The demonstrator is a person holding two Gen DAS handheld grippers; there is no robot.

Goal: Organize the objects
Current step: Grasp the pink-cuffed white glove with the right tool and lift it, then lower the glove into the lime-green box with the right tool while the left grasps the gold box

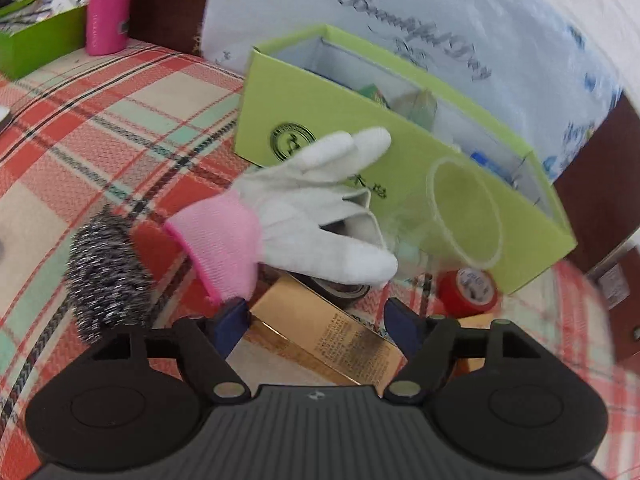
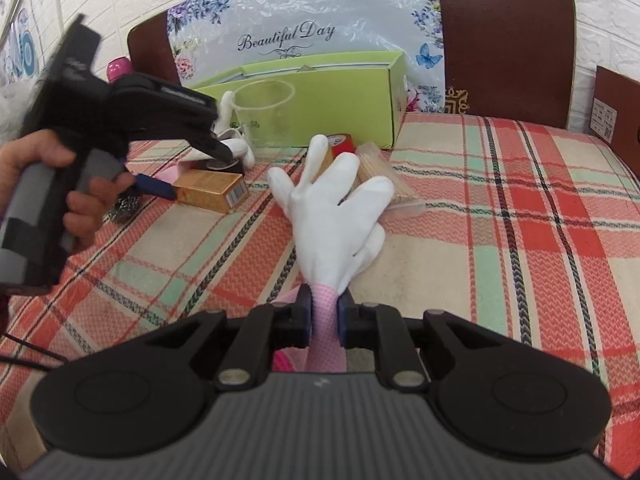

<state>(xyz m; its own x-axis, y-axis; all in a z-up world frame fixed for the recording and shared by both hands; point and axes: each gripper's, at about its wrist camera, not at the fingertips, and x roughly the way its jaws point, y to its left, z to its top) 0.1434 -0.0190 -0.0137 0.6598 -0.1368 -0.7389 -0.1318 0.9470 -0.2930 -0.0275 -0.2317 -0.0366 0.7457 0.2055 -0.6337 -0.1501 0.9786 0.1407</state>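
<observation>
My right gripper (image 2: 324,314) is shut on the pink cuff of a white glove (image 2: 336,220), whose fingers splay forward over the plaid cloth. My left gripper (image 1: 316,320) is open, its fingers on either side of a gold box (image 1: 324,340) lying on the cloth; it also shows in the right wrist view (image 2: 184,172). A second white glove with a pink cuff (image 1: 304,216) lies just beyond, beside a clear plastic cup (image 1: 460,216). An open green box (image 1: 400,136) with small items inside stands behind them, also seen in the right wrist view (image 2: 332,96).
A steel wool scrubber (image 1: 108,276), a red tape roll (image 1: 468,292), a dark tape roll (image 1: 340,290) and a toothpick bundle (image 2: 380,172) lie nearby. A pink bottle (image 1: 108,4) and another green box (image 1: 36,40) stand far left. Chair backs (image 2: 504,40) rise behind.
</observation>
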